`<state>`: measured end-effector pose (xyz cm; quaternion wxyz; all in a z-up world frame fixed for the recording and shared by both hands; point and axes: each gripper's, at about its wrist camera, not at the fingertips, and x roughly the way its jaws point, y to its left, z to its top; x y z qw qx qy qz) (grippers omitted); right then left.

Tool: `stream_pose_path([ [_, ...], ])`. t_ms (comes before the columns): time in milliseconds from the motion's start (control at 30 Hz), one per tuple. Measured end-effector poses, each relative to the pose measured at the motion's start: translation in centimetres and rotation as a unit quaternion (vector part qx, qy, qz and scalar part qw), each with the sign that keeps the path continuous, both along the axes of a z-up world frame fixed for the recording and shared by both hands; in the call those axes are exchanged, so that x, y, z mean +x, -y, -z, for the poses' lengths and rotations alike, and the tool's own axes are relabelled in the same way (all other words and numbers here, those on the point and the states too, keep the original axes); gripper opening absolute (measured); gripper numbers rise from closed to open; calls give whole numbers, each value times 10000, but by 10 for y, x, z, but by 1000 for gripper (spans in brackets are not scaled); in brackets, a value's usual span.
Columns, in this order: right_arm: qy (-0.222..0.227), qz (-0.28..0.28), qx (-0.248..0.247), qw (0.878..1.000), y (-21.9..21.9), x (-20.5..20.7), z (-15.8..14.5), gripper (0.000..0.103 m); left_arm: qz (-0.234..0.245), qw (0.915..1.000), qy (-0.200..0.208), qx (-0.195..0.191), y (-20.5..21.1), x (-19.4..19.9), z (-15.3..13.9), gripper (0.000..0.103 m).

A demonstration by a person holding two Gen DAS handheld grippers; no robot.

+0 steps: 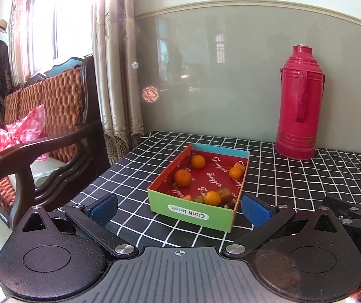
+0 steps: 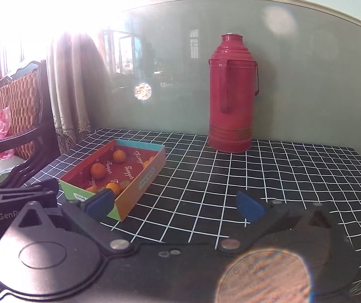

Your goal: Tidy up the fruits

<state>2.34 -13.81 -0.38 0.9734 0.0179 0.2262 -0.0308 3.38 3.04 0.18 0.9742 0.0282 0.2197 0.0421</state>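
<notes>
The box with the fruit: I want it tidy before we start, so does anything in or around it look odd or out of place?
Slightly. The box sits skewed to the checked tablecloth. Inside, four oranges lie scattered, and darker scraps clutter its near end; what they are is unclear. Nothing has spilled. Both hand-held grippers are open and empty.

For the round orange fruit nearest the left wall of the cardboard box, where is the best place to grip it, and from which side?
Grip the round orange fruit across its widest middle, coming from above. The cardboard box's left wall stands close beside it, blocking a sideways approach; its top is bare. The open left tool looks better placed.
</notes>
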Motion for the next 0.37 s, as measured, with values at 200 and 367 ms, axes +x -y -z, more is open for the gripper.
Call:
stream_pose_path([
  [200,42,6,-7,10000,-1,0,-1,97,8,9998,-14,-202,-5,2,4,103],
  [367,91,31,16,10000,0,-1,-3,97,39,9998,32,-175,-5,2,2,103],
])
